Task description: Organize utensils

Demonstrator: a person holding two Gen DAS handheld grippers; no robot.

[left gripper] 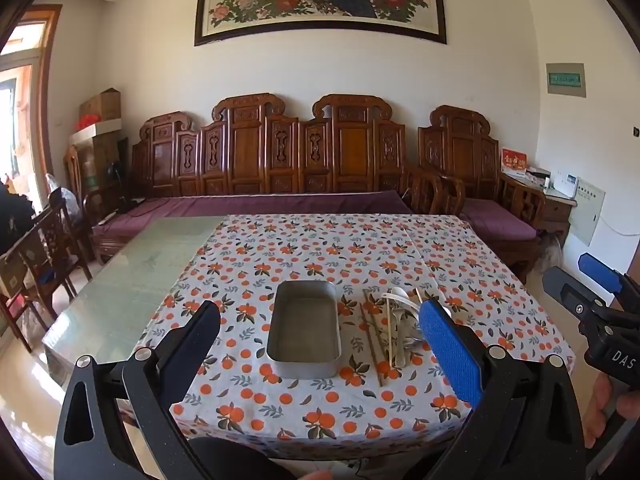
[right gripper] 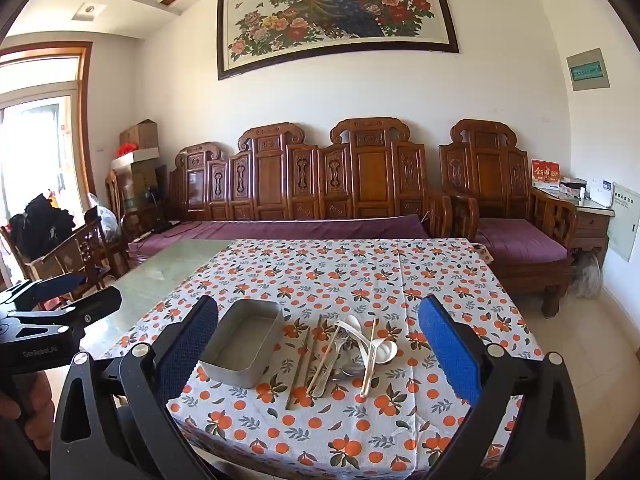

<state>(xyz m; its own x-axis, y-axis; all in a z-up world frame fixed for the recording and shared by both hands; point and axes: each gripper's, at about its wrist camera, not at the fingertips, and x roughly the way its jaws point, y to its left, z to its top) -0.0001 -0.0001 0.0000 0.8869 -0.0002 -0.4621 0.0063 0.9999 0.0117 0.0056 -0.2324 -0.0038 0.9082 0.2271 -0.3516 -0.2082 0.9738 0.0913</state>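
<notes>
An empty grey metal tray (left gripper: 305, 330) (right gripper: 244, 342) sits on the orange-patterned tablecloth (left gripper: 320, 256) (right gripper: 340, 276). To its right lies a loose pile of utensils (left gripper: 394, 326) (right gripper: 344, 354): white spoons, metal spoons and a fork, pale and dark chopsticks. My left gripper (left gripper: 320, 332) hovers open above the near edge, its jaws framing the tray and pile. My right gripper (right gripper: 320, 340) is open too, held before the pile with nothing between its fingers. Each gripper shows at the edge of the other's view, the right gripper (left gripper: 592, 292) and the left gripper (right gripper: 60, 304).
Bare green glass tabletop (left gripper: 132, 276) (right gripper: 160, 276) lies left of the cloth. A carved wooden sofa (left gripper: 304, 168) (right gripper: 320, 192) with purple cushions stands behind the table, wooden chairs (left gripper: 48, 248) to the left. A hand (left gripper: 608, 412) holds the right gripper's handle.
</notes>
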